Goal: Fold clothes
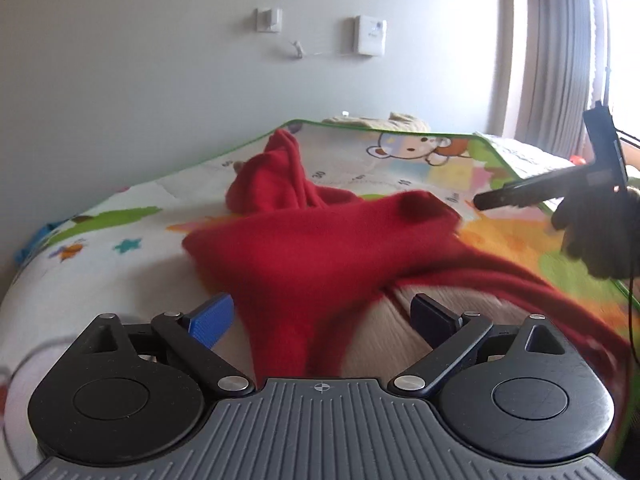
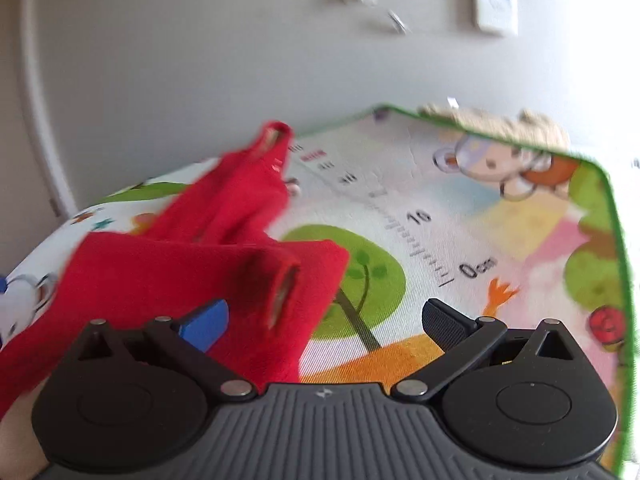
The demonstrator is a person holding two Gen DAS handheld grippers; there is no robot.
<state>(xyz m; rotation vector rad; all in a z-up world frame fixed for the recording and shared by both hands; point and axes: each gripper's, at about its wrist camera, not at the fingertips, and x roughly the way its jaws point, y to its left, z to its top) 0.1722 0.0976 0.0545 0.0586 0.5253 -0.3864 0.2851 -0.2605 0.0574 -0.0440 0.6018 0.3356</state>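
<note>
A red fleece garment [image 1: 320,252] lies crumpled on a colourful cartoon play mat [image 1: 120,236], one sleeve bunched toward the far edge. My left gripper [image 1: 324,320] is open just above the garment's near part, its jaws apart on either side of a hanging fold. In the right wrist view the garment [image 2: 192,272] lies at the left, with a cuff opening facing the camera. My right gripper [image 2: 324,324] is open over the mat [image 2: 460,232]; its left finger is over the cloth edge. The right gripper also shows in the left wrist view [image 1: 532,192], held by a gloved hand.
A beige cloth [image 1: 384,120] lies past the mat's far green edge, against the white wall with a socket [image 1: 269,20] and a switch box [image 1: 370,36]. A curtain [image 1: 560,52] and a window are at the right. A beige garment [image 1: 400,320] lies under the red one.
</note>
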